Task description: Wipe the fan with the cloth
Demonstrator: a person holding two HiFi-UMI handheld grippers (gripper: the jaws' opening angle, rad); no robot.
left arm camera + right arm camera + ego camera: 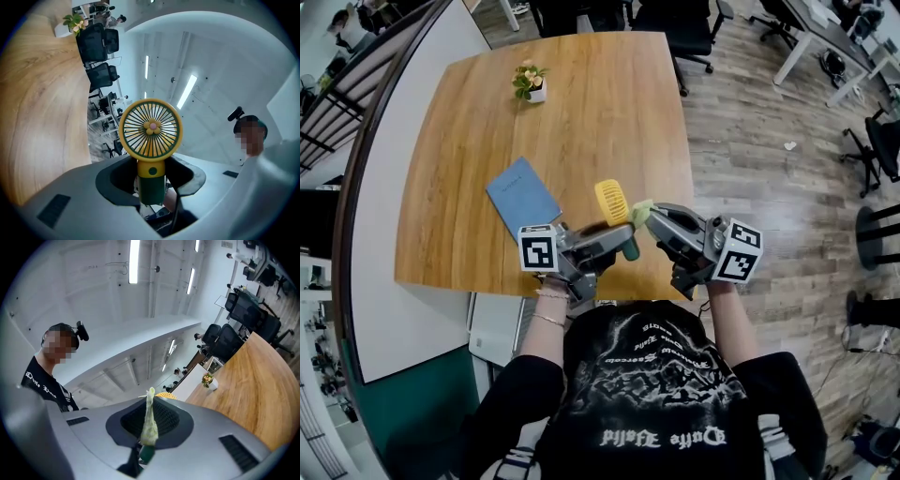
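Observation:
A small yellow fan with a dark green handle stands up from my left gripper, which is shut on the handle. In the left gripper view the round fan grille with its flower hub faces the camera, and the handle is clamped between the jaws. My right gripper is shut on a pale green cloth, held right beside the fan head. In the right gripper view the cloth hangs as a thin pinched strip, with the fan's yellow rim peeking behind it.
Both grippers hover over the near edge of a wooden table. A blue notebook lies left of the fan and a small potted plant stands at the far side. Office chairs stand beyond the table, and wood floor lies to the right.

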